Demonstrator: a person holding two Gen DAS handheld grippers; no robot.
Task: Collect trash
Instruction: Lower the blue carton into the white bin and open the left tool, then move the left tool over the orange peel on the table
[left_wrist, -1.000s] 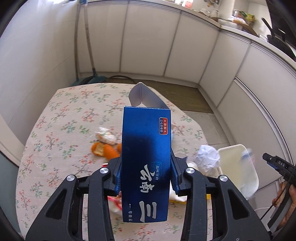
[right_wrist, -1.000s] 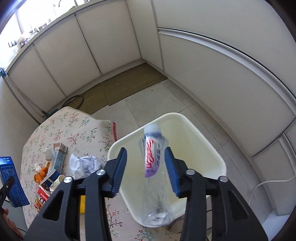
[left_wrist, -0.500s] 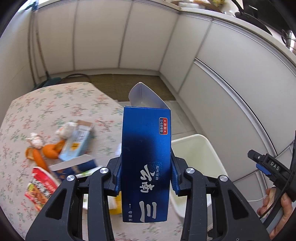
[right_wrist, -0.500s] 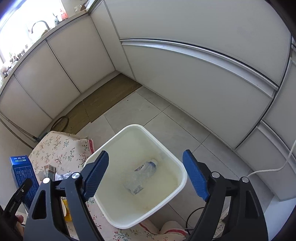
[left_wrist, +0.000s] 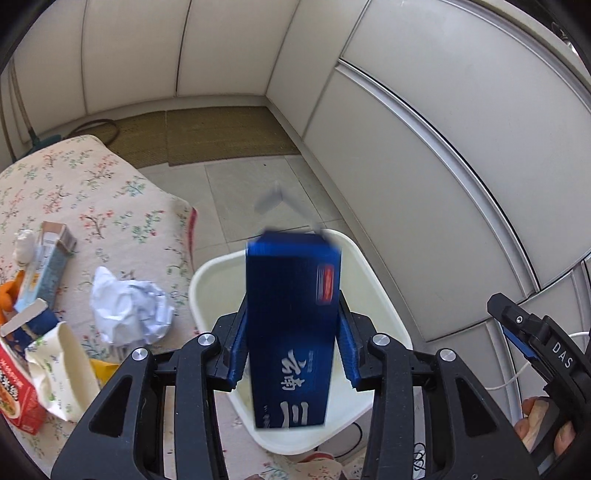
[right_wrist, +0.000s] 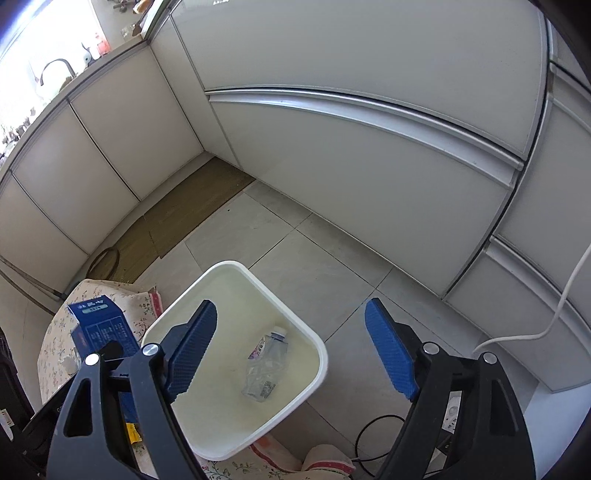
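My left gripper (left_wrist: 291, 350) has its blue pads spread a little off a tall blue carton (left_wrist: 291, 332), which is blurred between them, directly over the white bin (left_wrist: 207, 280). The carton also shows at the left of the right wrist view (right_wrist: 99, 328). My right gripper (right_wrist: 291, 350) is wide open and empty above the bin (right_wrist: 317, 369). A crushed clear plastic bottle (right_wrist: 267, 365) lies on the bin's floor.
The floral-clothed table (left_wrist: 110, 206) left of the bin holds crumpled white paper (left_wrist: 127, 314), a paper cup (left_wrist: 66, 369), a red packet (left_wrist: 14, 398), a small box (left_wrist: 51, 258) and orange peel (left_wrist: 5, 295). Cabinets ring the tiled floor (right_wrist: 314, 258). A white cable (right_wrist: 535, 332) hangs at right.
The left gripper swung right from over the table to over the bin, and its jaws have parted from the carton. The right gripper let the bottle fall into the bin and opened wide.
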